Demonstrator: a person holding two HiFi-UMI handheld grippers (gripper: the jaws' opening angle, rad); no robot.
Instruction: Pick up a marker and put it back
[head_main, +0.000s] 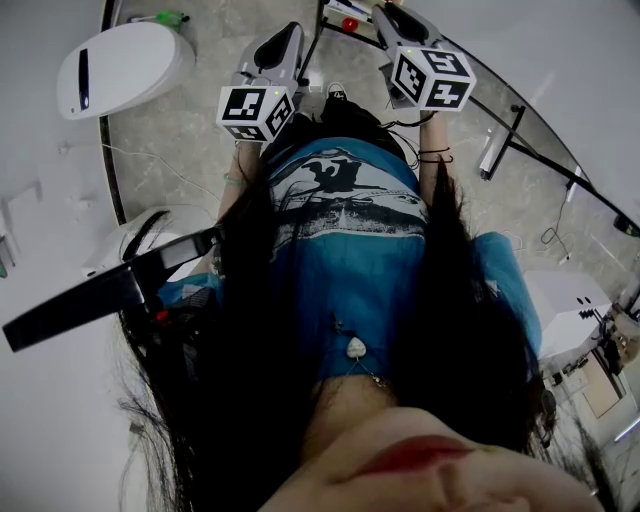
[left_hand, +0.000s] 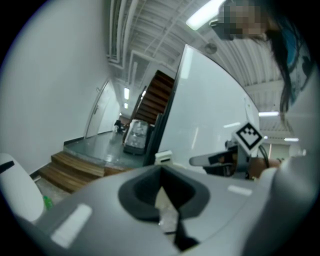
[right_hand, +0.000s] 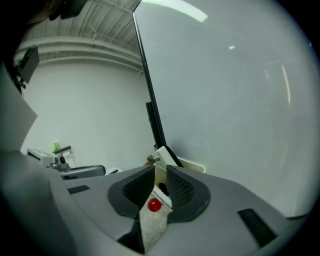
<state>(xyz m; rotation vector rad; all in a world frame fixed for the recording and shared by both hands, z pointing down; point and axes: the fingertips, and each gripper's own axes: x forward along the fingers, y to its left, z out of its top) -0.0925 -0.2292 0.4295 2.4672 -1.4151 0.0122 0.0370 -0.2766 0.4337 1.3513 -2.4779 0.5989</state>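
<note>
A red-capped marker (head_main: 349, 24) lies in the tray (head_main: 335, 25) at the foot of the whiteboard, straight ahead of me. In the right gripper view the red cap (right_hand: 154, 205) shows through the narrow gap between the jaws, below and beyond them, with a dark marker end just behind it. My right gripper (head_main: 385, 14) (right_hand: 161, 186) points at the tray, slightly open, nothing held. My left gripper (head_main: 291, 36) (left_hand: 161, 176) hangs to the left of the tray, jaws together and empty. The right gripper's marker cube (left_hand: 248, 136) shows in the left gripper view.
The whiteboard (right_hand: 230, 110) on its black frame (right_hand: 152, 120) stands close ahead. A white rounded device (head_main: 120, 65) sits on the floor at the far left, a green object (head_main: 170, 18) beyond it. Wooden steps (left_hand: 75, 170) lie to the left. My hair and blue shirt fill the lower head view.
</note>
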